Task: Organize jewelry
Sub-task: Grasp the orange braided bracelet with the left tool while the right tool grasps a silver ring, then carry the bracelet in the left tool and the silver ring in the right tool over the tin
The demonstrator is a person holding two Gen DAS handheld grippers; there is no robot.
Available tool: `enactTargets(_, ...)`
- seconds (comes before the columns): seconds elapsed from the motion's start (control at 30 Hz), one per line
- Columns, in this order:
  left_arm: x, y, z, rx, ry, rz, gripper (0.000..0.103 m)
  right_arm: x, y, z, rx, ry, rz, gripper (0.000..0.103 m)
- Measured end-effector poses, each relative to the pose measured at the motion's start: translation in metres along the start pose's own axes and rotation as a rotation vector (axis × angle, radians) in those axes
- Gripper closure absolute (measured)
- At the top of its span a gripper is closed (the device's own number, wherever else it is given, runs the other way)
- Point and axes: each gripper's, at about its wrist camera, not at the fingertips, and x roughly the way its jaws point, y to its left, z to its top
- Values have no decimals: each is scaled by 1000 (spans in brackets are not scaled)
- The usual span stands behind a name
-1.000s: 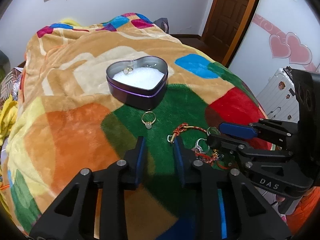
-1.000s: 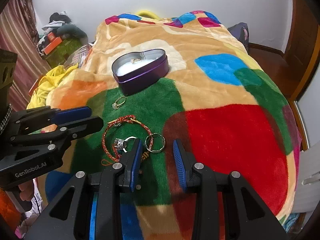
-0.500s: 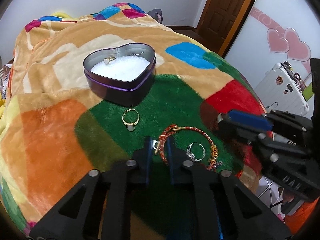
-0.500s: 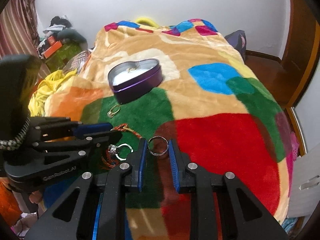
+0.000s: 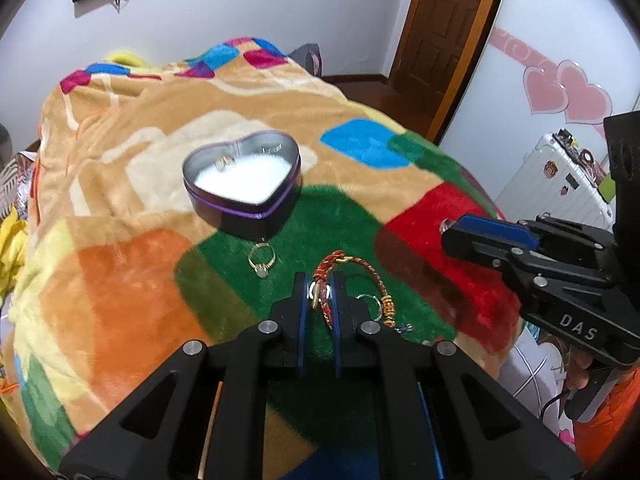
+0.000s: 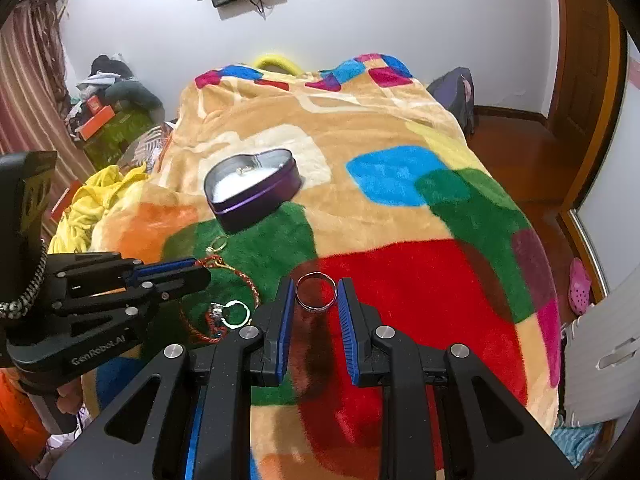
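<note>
Jewelry lies scattered on the green patch of a plush patchwork blanket [image 5: 120, 280] covering the bed, in front of an open heart-shaped tin [image 5: 242, 184] with a white lining and what looks like a small ring already inside; the left tool [image 5: 319, 292] is nearly pressed together, pinching the red braided bracelet [image 5: 352, 266] near its clasp end, while the right tool [image 6: 316, 300] has its fingers set either side of a plain silver ring [image 6: 316, 292], seemingly gripping it by the rim; a gold ring with a pale stone [image 5: 262, 260] rests just before the tin, and a silver ring with a stone setting [image 6: 232, 312] lies inside the bracelet's loop; the likeliest trouble is that the bracelet, gripped at one end, will trail as it rises and drag that ring, or its beads may snag in the deep pile; the silver ring, smooth and thin, could pivot or pop out of a rim grip and vanish into the fleece; both tools heading for the one small tin could also collide or nudge it on the soft bedding.
</note>
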Motion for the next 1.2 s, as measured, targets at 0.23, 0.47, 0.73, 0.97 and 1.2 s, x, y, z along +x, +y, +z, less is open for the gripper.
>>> enactTargets(0.23, -27, 2, 7, 0, -71, 16, 94, -10, 9, 7, -11, -37, 6, 83)
enactTargets(0.47, -49, 10, 13, -9, -133, 28, 94, -16, 20, 16, -30, -73, 11, 83)
enactTargets(0.73, -65, 27, 23, -26, -184, 53, 94, -16, 28, 27, -42, -100, 20, 83)
enactTargets(0.97, -67, 41, 34, -38, -209, 65, 94, -9, 29, 37, -43, -110, 29, 83)
enactTargets(1.2, -58, 49, 50, -40, -224, 61, 94, 1, 29, 47, -42, -108, 44, 83)
